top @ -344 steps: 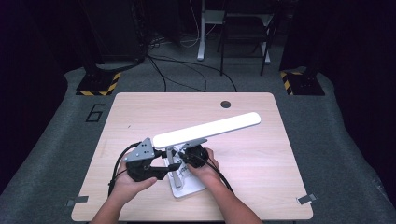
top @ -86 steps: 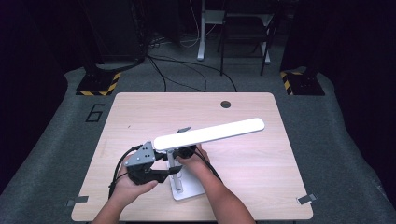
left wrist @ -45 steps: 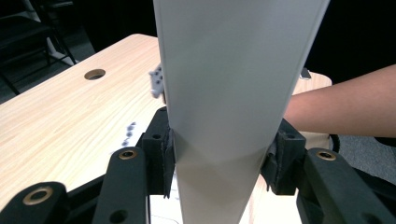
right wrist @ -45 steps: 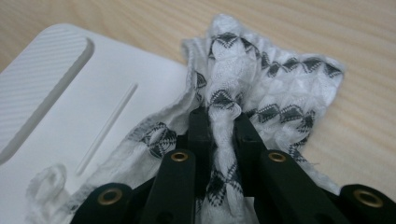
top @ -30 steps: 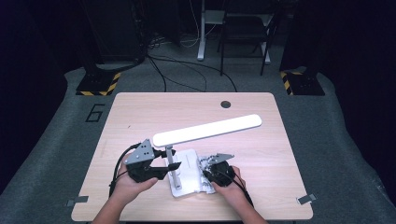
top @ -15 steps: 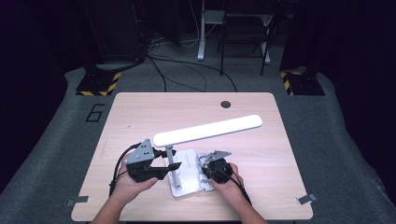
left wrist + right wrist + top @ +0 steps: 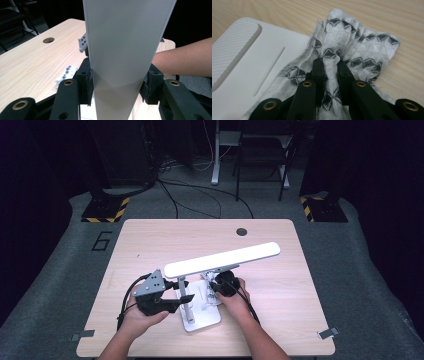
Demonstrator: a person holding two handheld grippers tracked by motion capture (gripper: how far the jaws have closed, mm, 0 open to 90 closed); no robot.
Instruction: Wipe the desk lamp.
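A white desk lamp stands near the table's front edge, with a flat base (image 7: pixel 200 316) and a long bar head (image 7: pixel 222 260). My left gripper (image 7: pixel 181 287) is shut on the left end of that bar (image 7: pixel 125 37), its pads pressing both edges (image 7: pixel 116 85). My right gripper (image 7: pixel 220 287) is shut on a bunched white cloth with black diamond marks (image 7: pixel 359 50), pinched between its jaws (image 7: pixel 329 63). The cloth lies partly on the lamp base (image 7: pixel 249 62) and partly on the wood, at the base's far right corner (image 7: pixel 212 297).
The light wooden table (image 7: pixel 150 245) has a round cable hole (image 7: pixel 241 231) at the back. The person's right forearm (image 7: pixel 185 61) crosses behind the bar. Chairs, cables and striped floor markers lie beyond the table.
My right gripper has slid with the cloth away from the person and a little left, from beside the base onto its far corner. The left gripper and the lamp have stayed put.
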